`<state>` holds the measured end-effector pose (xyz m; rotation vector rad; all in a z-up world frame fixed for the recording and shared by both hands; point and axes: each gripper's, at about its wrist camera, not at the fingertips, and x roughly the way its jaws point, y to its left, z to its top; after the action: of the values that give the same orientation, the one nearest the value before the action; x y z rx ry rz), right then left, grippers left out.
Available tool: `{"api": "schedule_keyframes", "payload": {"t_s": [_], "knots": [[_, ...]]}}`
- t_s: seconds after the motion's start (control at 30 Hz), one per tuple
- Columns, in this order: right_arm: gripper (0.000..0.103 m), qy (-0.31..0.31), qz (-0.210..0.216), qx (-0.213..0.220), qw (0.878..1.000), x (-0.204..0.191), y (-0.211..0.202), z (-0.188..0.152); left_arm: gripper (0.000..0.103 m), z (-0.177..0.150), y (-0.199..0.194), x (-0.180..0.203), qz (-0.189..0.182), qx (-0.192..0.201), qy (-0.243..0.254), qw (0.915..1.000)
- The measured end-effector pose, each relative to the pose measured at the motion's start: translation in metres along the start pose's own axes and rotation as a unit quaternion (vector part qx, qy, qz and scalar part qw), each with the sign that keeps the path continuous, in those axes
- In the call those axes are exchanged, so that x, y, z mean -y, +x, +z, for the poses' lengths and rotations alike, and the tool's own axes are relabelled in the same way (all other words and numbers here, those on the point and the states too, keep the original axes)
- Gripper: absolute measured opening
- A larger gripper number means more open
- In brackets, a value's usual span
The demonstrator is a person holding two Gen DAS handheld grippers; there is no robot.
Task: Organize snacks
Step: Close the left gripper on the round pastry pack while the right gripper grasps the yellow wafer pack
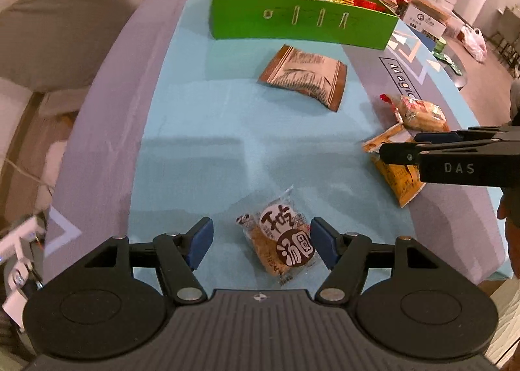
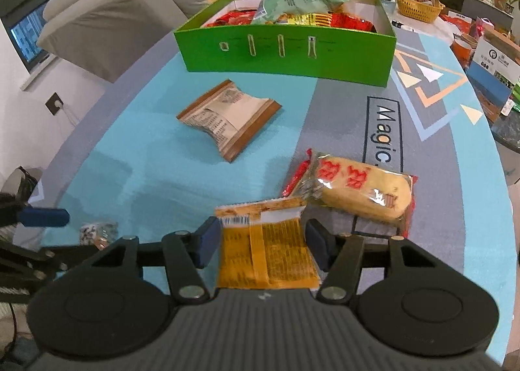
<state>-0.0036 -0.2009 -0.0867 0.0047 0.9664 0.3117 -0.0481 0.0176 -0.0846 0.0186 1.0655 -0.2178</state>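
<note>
Glossy plastic wrapper on the rice cracker pack [image 2: 357,192], matt green cardboard box [image 2: 286,52], soft fuzzy cloth mat [image 1: 201,150] underneath

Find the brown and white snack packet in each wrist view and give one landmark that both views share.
Left wrist view: the brown and white packet lies upper centre-right on the blue mat, just below the green box.
Right wrist view: the same packet lies centre-left, again just below the green box.
Shared landmark: the green box's front wall with its row of slots, behind the packet in both views.
</note>
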Motion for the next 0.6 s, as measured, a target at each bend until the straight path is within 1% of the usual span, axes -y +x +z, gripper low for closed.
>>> {"api": "schedule_keyframes", "payload": {"t_s": [0.2, 0.33, 0.4, 0.47, 0.53, 0.6], "knots": [[0.064, -0.001, 0.002, 0.003, 1.000, -0.001, -0.003, -0.002, 0.064, 0.000, 0.003, 0.005, 0.005, -0.006, -0.006, 1.0000], [0.064, -0.012, -0.002, -0.004, 1.000, -0.001, -0.001, -0.006, 0.064, 0.000, 0.008, 0.010, 0.000, -0.020, 0.002, 0.9998], [0.074, -0.013, 0.000, -0.009, 1.000, 0.000, 0.001, -0.008, 0.064, -0.002, 0.012, 0.014, 0.001, -0.024, 0.008, 0.9997], [0.080, -0.014, -0.005, -0.011, 1.000, 0.000, 0.003, -0.010, 0.063, -0.003, 0.016, 0.017, 0.004, -0.023, 0.017, 0.9996], [0.080, -0.017, -0.008, -0.015, 1.000, -0.001, 0.006, -0.010, 0.057, -0.004, 0.017, 0.019, 0.008, -0.012, 0.032, 0.9994], [0.081, -0.022, -0.012, -0.011, 1.000, -0.003, 0.008, -0.011, 0.043, -0.004, 0.017, 0.020, 0.012, 0.002, 0.043, 0.9990]]}}
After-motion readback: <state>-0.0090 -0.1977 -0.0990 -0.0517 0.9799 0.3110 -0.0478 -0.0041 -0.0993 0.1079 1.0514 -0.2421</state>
